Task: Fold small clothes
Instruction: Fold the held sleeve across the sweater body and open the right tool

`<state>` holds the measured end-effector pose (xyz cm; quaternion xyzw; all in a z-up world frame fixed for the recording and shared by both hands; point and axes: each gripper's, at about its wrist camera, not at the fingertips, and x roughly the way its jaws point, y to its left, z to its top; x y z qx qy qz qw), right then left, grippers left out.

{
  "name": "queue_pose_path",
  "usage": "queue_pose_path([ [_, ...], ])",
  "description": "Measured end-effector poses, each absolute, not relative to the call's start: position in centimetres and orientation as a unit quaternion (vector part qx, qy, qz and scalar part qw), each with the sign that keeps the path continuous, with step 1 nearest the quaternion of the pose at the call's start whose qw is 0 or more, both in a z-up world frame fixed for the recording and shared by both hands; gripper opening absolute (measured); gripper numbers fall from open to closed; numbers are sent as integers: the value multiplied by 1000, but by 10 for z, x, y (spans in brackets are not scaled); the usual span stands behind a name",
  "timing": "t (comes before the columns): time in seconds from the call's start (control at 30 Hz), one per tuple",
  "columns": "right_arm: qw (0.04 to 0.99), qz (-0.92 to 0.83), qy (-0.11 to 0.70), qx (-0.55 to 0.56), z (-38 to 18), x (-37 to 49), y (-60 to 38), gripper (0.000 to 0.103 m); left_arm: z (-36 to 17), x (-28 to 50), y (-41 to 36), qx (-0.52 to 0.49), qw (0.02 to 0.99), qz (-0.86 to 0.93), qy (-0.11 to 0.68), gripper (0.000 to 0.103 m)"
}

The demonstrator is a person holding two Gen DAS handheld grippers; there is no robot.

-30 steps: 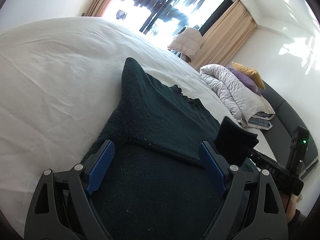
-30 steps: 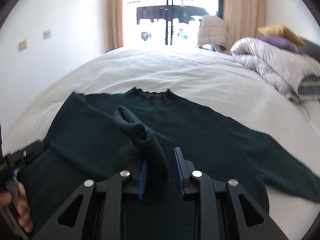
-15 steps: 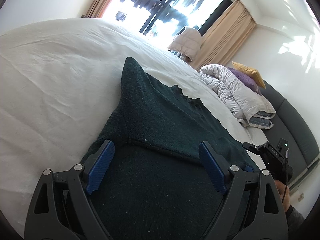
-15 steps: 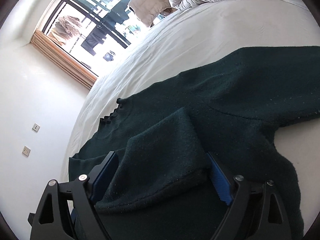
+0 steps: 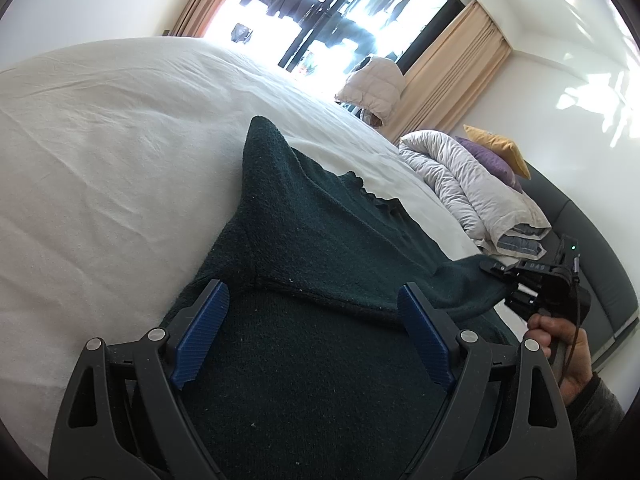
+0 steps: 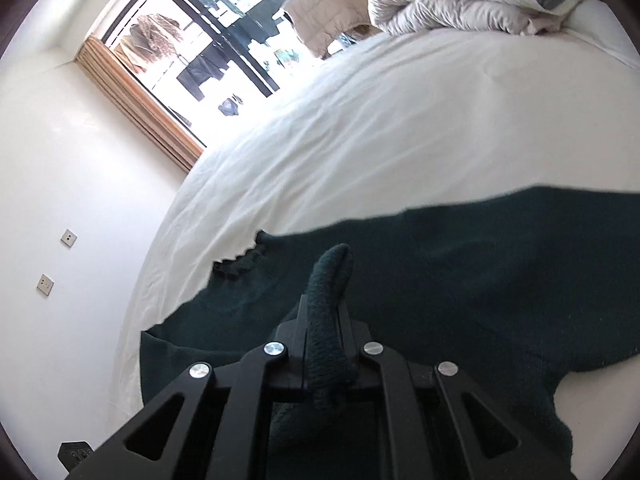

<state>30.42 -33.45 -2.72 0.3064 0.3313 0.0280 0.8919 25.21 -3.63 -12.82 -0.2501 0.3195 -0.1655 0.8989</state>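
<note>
A dark green sweater (image 5: 328, 280) lies on the bed (image 5: 100, 160), one sleeve folded in, as the right gripper (image 6: 326, 320) closes on the other sleeve at 3 o'clock; left gripper (image 5: 312, 332) gapes wide, body folds remaining.

My dark green knitted sweater (image 5: 320, 240) lies spread flat on the white bed, with its scalloped neckline toward the window. One sleeve is folded in over the body. A narrow fold of the knit (image 6: 328, 304) stands up, pinched.
</note>
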Motion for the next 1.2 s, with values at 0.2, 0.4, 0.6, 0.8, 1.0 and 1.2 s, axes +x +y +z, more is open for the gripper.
queue_pose_path([
  [0.2,927,72,257,264,-6,309,-332,10,-130,255,-37,-250,900,-165,317,86],
  [0.4,841,-23,391,373,-115,313,-367,11,-130,256,-36,-249,900,-164,317,86],
  [0.6,850,-44,362,380,-110,300,-374,14,-130,257,-35,-249,900,-163,318,86],
  [0.8,867,-79,372,322,-102,283,-362,3,-108,254,-32,-256,905,-144,309,87],
  [1.0,871,-100,386,287,-93,278,-365,0,-70,290,-56,-217,913,-160,306,87],
  [1.2,884,-81,381,258,-69,276,-354,72,-94,327,-76,-162,916,-136,342,87],
])
